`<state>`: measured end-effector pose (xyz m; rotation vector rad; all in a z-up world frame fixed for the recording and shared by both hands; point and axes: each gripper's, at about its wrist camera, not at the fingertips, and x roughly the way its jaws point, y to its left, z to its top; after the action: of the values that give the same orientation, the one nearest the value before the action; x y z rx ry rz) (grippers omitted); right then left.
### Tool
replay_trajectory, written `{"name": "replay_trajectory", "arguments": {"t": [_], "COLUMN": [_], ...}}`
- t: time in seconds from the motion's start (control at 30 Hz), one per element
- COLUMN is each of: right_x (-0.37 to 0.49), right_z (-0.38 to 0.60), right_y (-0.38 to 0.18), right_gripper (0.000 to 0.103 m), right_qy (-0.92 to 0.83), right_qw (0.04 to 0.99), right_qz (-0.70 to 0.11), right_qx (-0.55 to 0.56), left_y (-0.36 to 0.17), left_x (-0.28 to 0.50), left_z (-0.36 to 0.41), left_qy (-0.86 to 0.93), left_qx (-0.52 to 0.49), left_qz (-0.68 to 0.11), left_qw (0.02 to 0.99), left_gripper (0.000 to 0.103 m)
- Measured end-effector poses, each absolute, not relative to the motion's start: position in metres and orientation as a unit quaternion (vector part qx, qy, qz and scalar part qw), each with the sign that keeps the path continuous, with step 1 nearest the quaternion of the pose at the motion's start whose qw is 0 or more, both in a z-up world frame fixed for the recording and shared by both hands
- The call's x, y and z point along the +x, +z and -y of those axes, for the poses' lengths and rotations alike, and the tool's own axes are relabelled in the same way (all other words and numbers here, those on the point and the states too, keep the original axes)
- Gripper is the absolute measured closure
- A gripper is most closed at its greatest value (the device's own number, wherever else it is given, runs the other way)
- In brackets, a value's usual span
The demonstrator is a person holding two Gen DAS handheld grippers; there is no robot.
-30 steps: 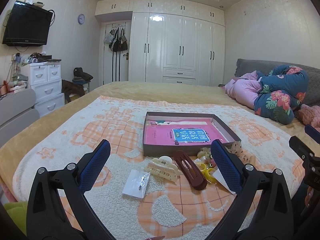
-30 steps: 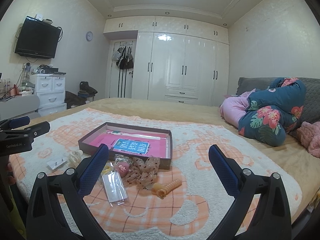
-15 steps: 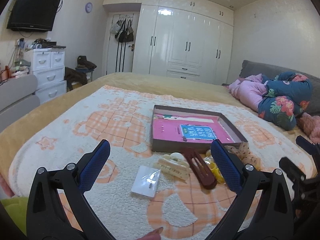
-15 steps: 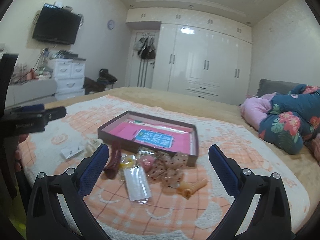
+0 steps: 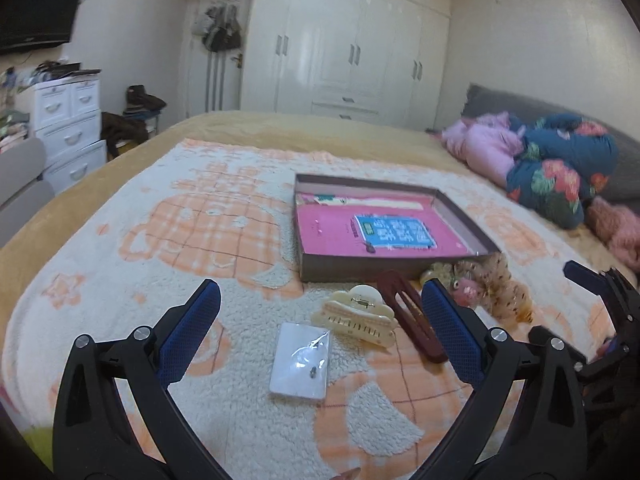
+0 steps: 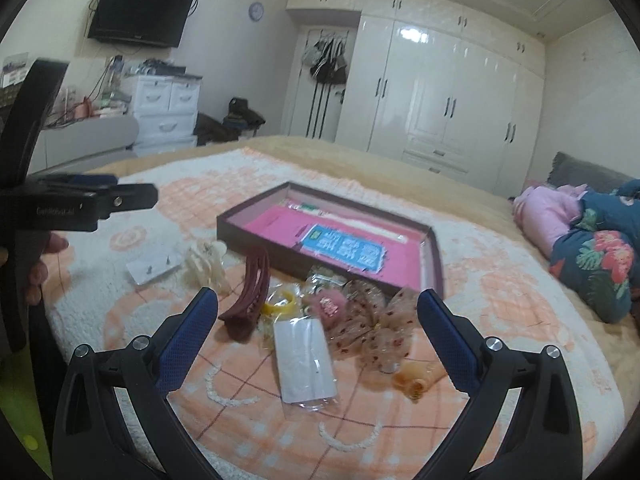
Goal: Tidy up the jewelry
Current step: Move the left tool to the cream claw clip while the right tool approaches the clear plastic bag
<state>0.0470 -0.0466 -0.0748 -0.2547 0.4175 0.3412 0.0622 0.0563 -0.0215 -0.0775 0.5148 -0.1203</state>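
Observation:
A shallow brown box [image 5: 468, 224] [image 6: 256, 216] with a pink lining lies on the bed blanket. In front of it are a cream claw clip [image 5: 354, 316] [image 6: 206, 264], a maroon hair clip [image 5: 412, 316] [image 6: 250, 292], a small bag with an earring card [image 5: 300, 362] [image 6: 154, 266], a second clear bag with a card [image 6: 306, 360], yellow ties [image 6: 282, 302], a pink puff [image 6: 326, 306], a dotted bow [image 5: 496, 284] [image 6: 376, 332] and an orange spiral tie [image 6: 416, 376]. My left gripper [image 5: 320, 334] is open above the earring bag. My right gripper [image 6: 318, 330] is open above the second bag.
Pink and floral bedding [image 5: 548, 160] [image 6: 592, 236] is piled at the right of the bed. White wardrobes [image 6: 440, 92] line the far wall; a white drawer unit [image 5: 68, 120] stands at left. A hand holds the left gripper at the left edge of the right wrist view.
Both grippers have moved forward and dipped toward the items, which now appear larger and nearer. Both stay open and nothing has been picked up.

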Motion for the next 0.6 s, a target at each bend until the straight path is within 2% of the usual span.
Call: {"name": "replay_trajectory", "arguments": {"t": [0.27,0.53,0.6], "right_x": [0.062,0.074,0.075], "right_z": [0.048,0.05,0.05], "right_y": [-0.103,-0.12,-0.125], "right_gripper": [0.006,0.007,0.017], "right_qy": [0.171,0.168,0.169], "right_qw": [0.942,0.933,0.93], "right_qz": [-0.261,-0.294,-0.301], "right_qx": [-0.123,-0.125,-0.129], "left_y": [-0.049,-0.063,-0.066], "left_x": [0.102,0.125,0.131], "left_z": [-0.038,-0.031,-0.031], "left_qy": [-0.115,-0.142,-0.142], "left_qx": [-0.011,0.013,0.016], "left_qz": [-0.331,-0.364,-0.372], "left_qw": [0.937,0.92,0.917], "left_gripper": [0.011,0.012,0.014]}}
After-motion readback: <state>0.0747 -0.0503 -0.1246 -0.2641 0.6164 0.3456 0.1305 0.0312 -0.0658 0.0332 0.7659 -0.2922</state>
